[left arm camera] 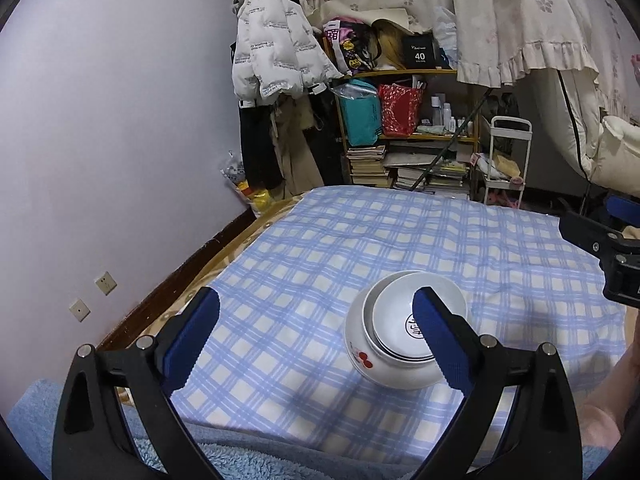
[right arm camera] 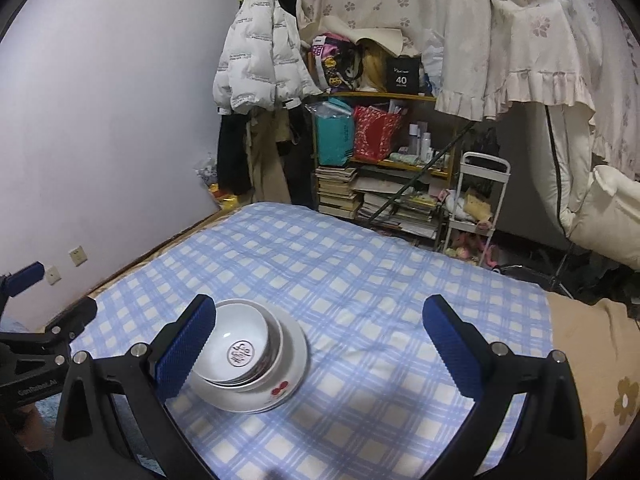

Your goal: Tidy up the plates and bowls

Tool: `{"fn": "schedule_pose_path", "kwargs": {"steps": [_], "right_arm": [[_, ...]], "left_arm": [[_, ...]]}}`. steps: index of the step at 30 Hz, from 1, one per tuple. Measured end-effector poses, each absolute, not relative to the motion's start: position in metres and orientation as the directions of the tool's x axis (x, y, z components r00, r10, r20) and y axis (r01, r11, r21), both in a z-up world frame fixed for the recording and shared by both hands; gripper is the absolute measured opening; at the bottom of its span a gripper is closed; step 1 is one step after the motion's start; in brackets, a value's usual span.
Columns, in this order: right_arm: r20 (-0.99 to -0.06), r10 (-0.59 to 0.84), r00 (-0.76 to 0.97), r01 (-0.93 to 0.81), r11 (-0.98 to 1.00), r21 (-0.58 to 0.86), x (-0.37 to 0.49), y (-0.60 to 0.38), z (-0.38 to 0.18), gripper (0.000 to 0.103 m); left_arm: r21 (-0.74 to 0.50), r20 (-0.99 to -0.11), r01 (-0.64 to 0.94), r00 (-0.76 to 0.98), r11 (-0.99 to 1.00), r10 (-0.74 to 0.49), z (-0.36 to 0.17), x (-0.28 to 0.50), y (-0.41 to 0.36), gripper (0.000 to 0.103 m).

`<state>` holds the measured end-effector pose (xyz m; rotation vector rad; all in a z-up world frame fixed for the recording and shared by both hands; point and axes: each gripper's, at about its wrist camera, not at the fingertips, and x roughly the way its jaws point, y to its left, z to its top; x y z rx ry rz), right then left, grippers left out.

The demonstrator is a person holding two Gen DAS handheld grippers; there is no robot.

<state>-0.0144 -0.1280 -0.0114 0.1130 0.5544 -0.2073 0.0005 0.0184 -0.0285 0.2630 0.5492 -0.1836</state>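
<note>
The stack of white glazed bowls [right arm camera: 248, 364] sits on the blue-and-white checked cloth [right arm camera: 360, 300] that covers the bed, somewhat nearer my side than the far edge. The small white bowl with a round dark stamp in its bottom [right arm camera: 240, 350] is nested on top; under it lies a thin rim that I cannot make out clearly, and at the bottom is the wide white bowl with red cherries painted on its side [right arm camera: 280, 390]. Through my left camera the same stack [left arm camera: 404, 344] stands partly behind my inner blue pad.

My left tongs [left arm camera: 316, 336] are spread wide, nothing between the blue ribbed pads, and neither pad touches the bowls. My right tongs [right arm camera: 320, 344] are equally wide apart and empty; the stack shows just beyond the inner pad, clear of it. Each tool peeks into the other's view: the right one [left arm camera: 608, 256] at the right edge, the left one [right arm camera: 36, 344] at the left edge.

A fluffy pale-blue blanket [left arm camera: 240, 460] lies at the near edge of the cloth. Beyond the bed stand a yellow-framed shelf crammed with books and bags [right arm camera: 380, 168], a white puffer jacket hanging beside it [right arm camera: 260, 64], and a small white trolley [right arm camera: 476, 204].
</note>
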Motion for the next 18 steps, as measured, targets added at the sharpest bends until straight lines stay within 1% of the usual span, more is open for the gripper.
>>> {"fn": "schedule_pose_path", "kwargs": {"steps": [7, 13, 18], "right_arm": [[-0.533, -0.163, 0.830, 0.226, 0.973, 0.056, -0.012, -0.130, -0.016, 0.103], [-0.536, -0.166, 0.828, 0.228, 0.972, 0.051, -0.010, -0.129, -0.018, 0.103], [-0.546, -0.166, 0.821, 0.230, 0.972, 0.050, -0.005, -0.128, -0.022, 0.103]], "left_arm": [[0.200, -0.531, 0.231, 0.842, 0.952, -0.093, -0.034, 0.004, 0.016, 0.096], [0.177, -0.552, 0.226, 0.829, 0.958, -0.093, -0.041, 0.012, 0.014, 0.096], [0.181, -0.555, 0.221, 0.827, 0.958, -0.086, -0.044, 0.015, 0.014, 0.096]]}}
